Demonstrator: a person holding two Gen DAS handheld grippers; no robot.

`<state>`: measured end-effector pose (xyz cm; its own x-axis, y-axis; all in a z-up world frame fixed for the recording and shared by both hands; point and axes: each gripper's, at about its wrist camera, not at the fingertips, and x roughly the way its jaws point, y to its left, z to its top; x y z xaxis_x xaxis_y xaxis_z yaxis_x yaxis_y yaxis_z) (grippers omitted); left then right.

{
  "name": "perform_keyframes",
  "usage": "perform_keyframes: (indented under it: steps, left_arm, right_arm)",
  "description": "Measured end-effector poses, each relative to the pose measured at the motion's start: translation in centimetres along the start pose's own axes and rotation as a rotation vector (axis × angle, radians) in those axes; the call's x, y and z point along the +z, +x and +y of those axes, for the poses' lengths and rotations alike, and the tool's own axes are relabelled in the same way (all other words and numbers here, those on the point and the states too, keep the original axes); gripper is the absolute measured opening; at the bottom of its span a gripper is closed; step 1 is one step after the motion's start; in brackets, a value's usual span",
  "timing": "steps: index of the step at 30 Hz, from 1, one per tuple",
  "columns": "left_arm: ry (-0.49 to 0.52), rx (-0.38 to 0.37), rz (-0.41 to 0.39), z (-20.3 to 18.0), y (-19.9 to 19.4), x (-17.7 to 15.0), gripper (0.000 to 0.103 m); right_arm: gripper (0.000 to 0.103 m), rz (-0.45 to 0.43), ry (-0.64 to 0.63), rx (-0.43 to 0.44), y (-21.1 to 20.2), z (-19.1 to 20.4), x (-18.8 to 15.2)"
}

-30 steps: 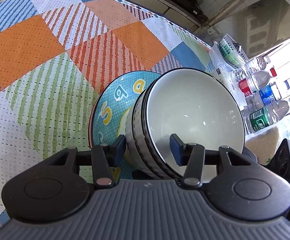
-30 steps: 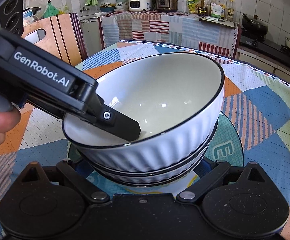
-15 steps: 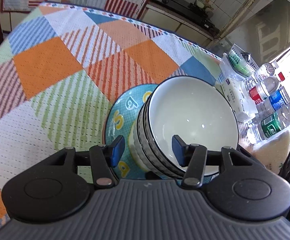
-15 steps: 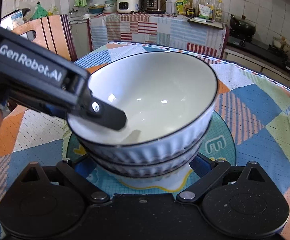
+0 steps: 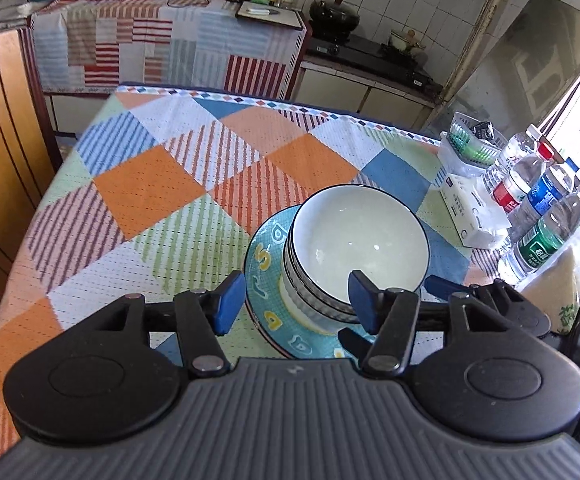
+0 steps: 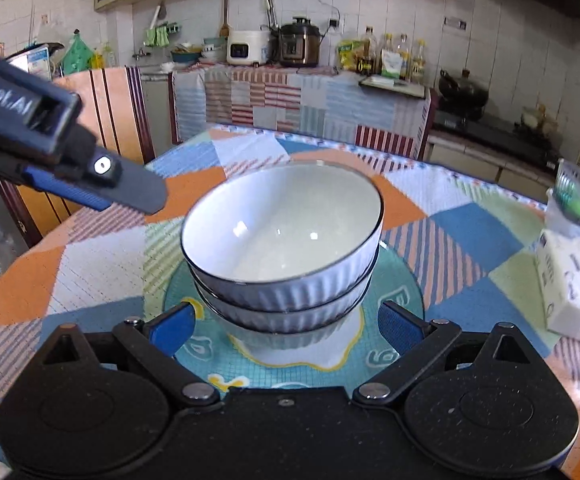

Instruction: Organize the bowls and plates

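Observation:
A stack of white ribbed bowls with black rims [image 5: 354, 248] [image 6: 286, 236] stands upright on a teal plate with yellow letters [image 5: 266, 268] [image 6: 398, 300] on the patchwork tablecloth. My left gripper [image 5: 296, 300] is open and empty, raised above and in front of the stack. It shows in the right wrist view [image 6: 130, 188] at upper left, clear of the bowls. My right gripper [image 6: 286, 332] is open and empty, its fingers either side of the stack's base without touching it; its fingertips [image 5: 442, 282] show in the left wrist view.
Several water bottles [image 5: 538, 204], a tissue pack [image 5: 470, 212] [image 6: 570, 284] and a small basket [image 5: 470, 144] stand at the table's right edge. A wooden chair [image 6: 106, 120] is at the left. A kitchen counter with appliances [image 6: 274, 48] lies behind the table.
My left gripper has let go of the top bowl's rim and lifted up and back to the left. My right gripper has pulled back a little. The bowls stay stacked on the plate.

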<state>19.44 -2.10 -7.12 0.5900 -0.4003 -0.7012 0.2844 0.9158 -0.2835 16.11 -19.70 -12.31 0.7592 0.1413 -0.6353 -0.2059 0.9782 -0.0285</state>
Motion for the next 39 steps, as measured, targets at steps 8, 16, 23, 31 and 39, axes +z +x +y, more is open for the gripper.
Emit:
perform_keyframes:
  steps: [8, 16, 23, 31, 39]
  left_arm:
    - [-0.018, 0.073, -0.036, -0.1, -5.5, -1.7, 0.061]
    - [0.012, 0.137, -0.08, -1.2, -9.6, -3.6, 0.08]
    - [0.078, 0.122, -0.099, -2.5, -11.2, -5.6, 0.093]
    - [0.097, 0.17, -0.118, -2.3, -12.8, -6.3, 0.101]
    - [0.111, 0.25, -0.099, -2.0, -13.7, -7.0, 0.101]
  right_arm:
    - [0.1, -0.046, 0.056, 0.021, -4.6, -0.3, 1.4]
    - [0.1, -0.051, 0.049, -0.003, -9.7, 1.4, 1.9]
    - [0.101, 0.002, 0.114, -0.069, -12.9, 1.9, 1.6]
    - [0.101, 0.011, 0.139, -0.122, -15.3, 2.3, 0.6]
    - [0.101, 0.005, 0.133, -0.164, -16.3, 2.9, 0.1]
